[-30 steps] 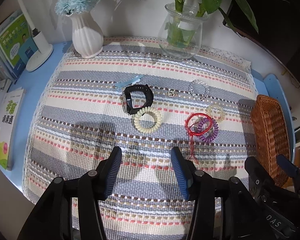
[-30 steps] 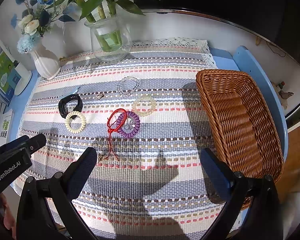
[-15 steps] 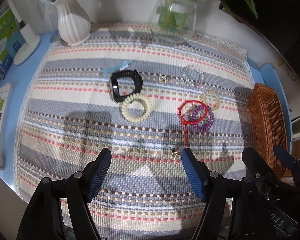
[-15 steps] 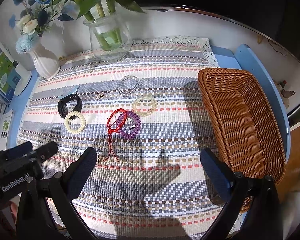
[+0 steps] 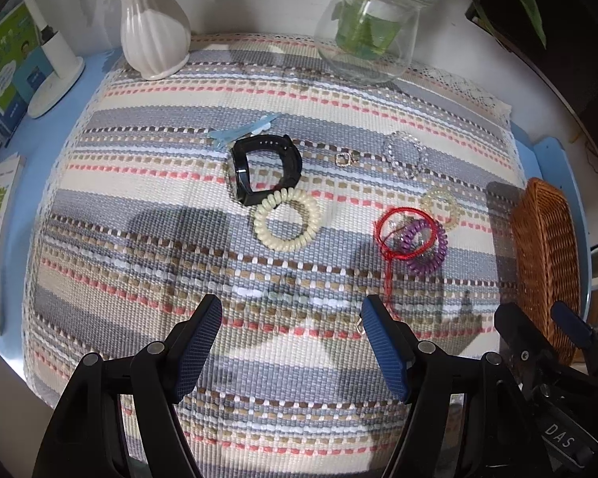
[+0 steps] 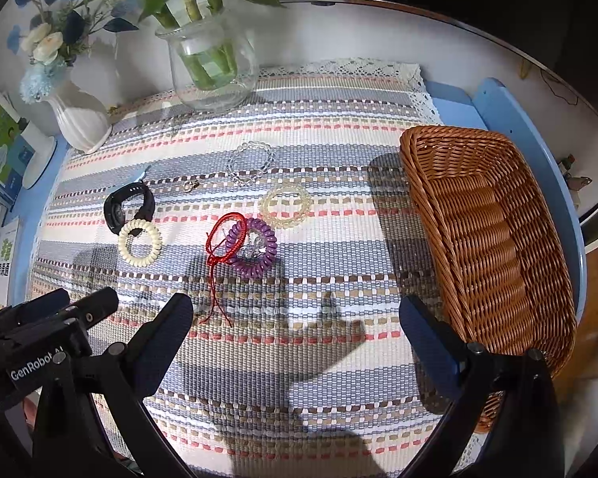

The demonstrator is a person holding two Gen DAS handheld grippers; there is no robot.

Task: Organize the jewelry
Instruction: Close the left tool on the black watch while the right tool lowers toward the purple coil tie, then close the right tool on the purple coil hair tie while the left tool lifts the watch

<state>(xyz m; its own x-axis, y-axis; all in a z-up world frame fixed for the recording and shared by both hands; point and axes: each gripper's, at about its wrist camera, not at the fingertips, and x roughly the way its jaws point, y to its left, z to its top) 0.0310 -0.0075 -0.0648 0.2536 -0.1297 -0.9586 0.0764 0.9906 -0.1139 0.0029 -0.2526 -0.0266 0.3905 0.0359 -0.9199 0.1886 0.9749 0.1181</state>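
Left wrist view: the left gripper (image 5: 291, 318) hangs over the striped mat (image 5: 139, 263), jaws spread and holding nothing, having just been opening. Ahead lie a black band (image 5: 265, 171), stiff-looking and probably the heaviest piece, touching a cream coil tie (image 5: 287, 219), springy and light, best pinched across one side of its ring. A pale blue clip (image 5: 243, 132) lies just behind the band. A small metal ring (image 5: 345, 159) sits apart, probably slippery and hard to lift off the weave. A clear bead bracelet (image 5: 404, 153) and a yellowish bead bracelet (image 5: 442, 205) lie further right; beads are likely to roll between pads. A red cord (image 5: 394, 235) overlaps a purple coil tie (image 5: 426, 247); limp cord, likely to drag its neighbour along. A small charm (image 5: 360, 324) shows beside the right fingertip, touching or not unclear. Right wrist view: the right gripper (image 6: 297, 318) is likewise spread wide with nothing in it, over bare mat near the wicker basket (image 6: 498, 239), which holds no jewellery as yet. The same pieces lie mid-mat, well apart from the basket; something glinting sits inside the purple tie, too small to identify. Judged order: loose single pieces first, tangled pair last.
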